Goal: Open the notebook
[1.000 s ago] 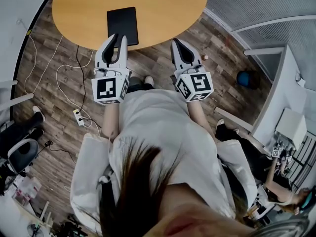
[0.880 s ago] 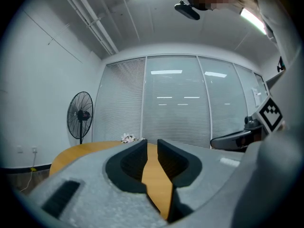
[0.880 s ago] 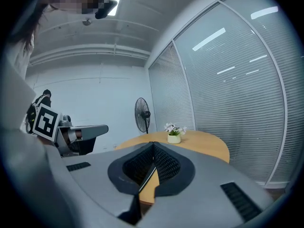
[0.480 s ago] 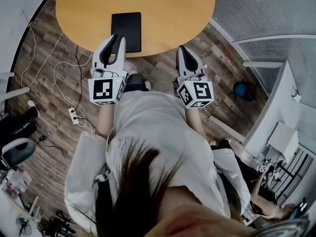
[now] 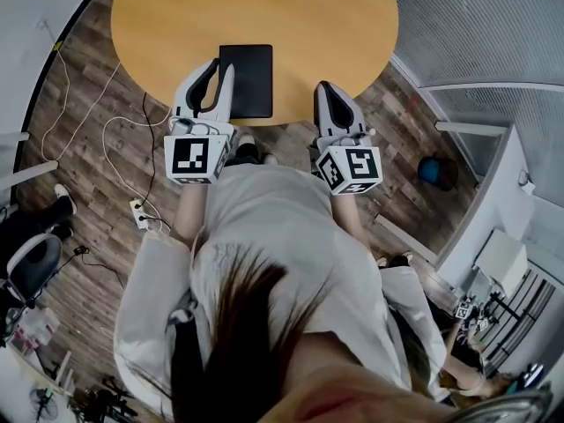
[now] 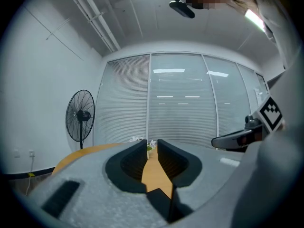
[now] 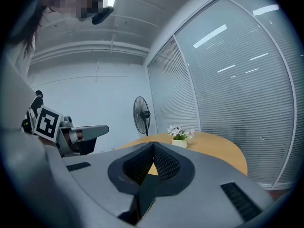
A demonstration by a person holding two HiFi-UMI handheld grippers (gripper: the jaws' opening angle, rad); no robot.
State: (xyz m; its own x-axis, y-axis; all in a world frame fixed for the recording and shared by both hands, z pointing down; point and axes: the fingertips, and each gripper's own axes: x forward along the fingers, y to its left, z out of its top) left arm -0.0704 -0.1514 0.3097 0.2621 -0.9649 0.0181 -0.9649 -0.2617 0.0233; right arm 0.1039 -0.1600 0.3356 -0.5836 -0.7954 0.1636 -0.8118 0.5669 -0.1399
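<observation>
Our left tongs [image 5: 218,69], narrowly parted and empty, could shove the notebook [image 5: 247,82] off the worktop [image 5: 326,25]; our right tongs [image 5: 328,91] sit closed.

The table [image 5: 167,25] is seen steeply from overhead. Close, near-level views across it are taken from the left hand-held gripper [image 5: 222,67] and right hand-held gripper [image 5: 324,88]; the fan [image 6: 80,115] is shared.

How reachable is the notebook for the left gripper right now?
Likely yes: the left gripper hangs at the left edge of the notebook, jaws slightly apart and empty, and nothing on the table lies between them.
</observation>
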